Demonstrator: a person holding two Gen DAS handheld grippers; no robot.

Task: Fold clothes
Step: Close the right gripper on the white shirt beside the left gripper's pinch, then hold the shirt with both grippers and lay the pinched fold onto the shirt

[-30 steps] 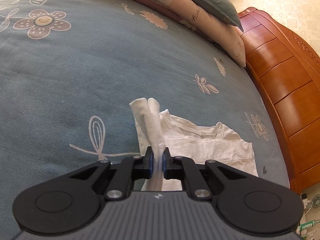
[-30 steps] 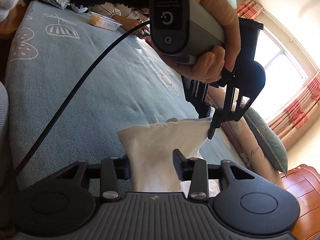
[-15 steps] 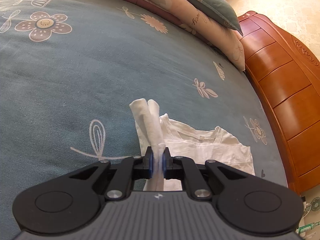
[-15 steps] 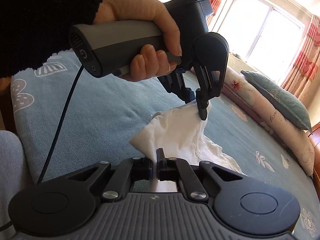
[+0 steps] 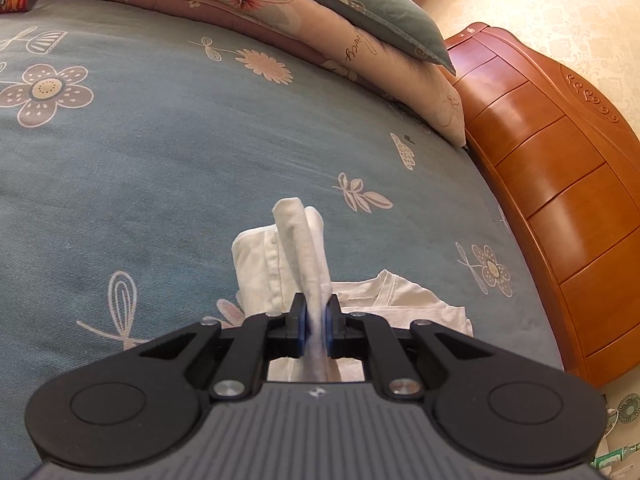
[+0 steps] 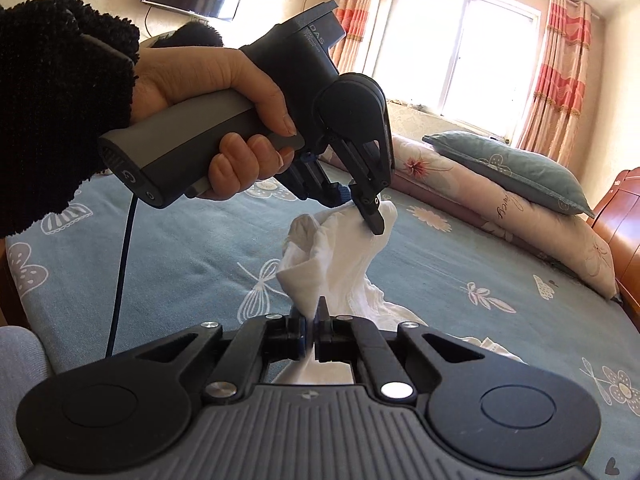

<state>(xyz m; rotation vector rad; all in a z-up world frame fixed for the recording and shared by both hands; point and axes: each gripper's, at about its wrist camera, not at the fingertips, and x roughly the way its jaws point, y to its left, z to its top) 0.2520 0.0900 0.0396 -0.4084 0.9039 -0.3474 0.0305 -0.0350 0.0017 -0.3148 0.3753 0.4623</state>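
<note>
1. Right now both your grippers have the white shirt (image 5: 400, 300). The left gripper (image 5: 316, 330) has its jaws nearly closed, pinching a bunched edge that stands up past the pads.
2. Right gripper (image 6: 311, 330): jaws fully closed on another part of the same cloth, which shows between them. They were closing within the last second.
3. From the right wrist view your left gripper (image 6: 370, 210) hangs above the bed, lifting a peak of fabric clear of the bedspread (image 5: 160, 180). The stretch between the two grips is slack and crumpled.
4. Location: the shirt's collar end lies flat on the bedspread, near side, toward the right edge of the bed. The held end is off the surface.
5. Progress, my read: early-to-mid. One end is picked up and ready to carry over. No finished fold is visible. Still left: lay it across, flatten, then further folds.
6. Surroundings: pink floral quilt (image 5: 360, 60) with a teal pillow (image 5: 360, 8) on top along the far side, well apart from the shirt. Wooden footboard (image 5: 560, 200) to the right. A can (image 5: 18, 0) lies far left.
7. Obstruction: nothing lies on the bedspread beside the shirt. Your left hand (image 6: 208, 112) and its cable (image 6: 124, 272) sit left of the cloth, not over it.
</note>
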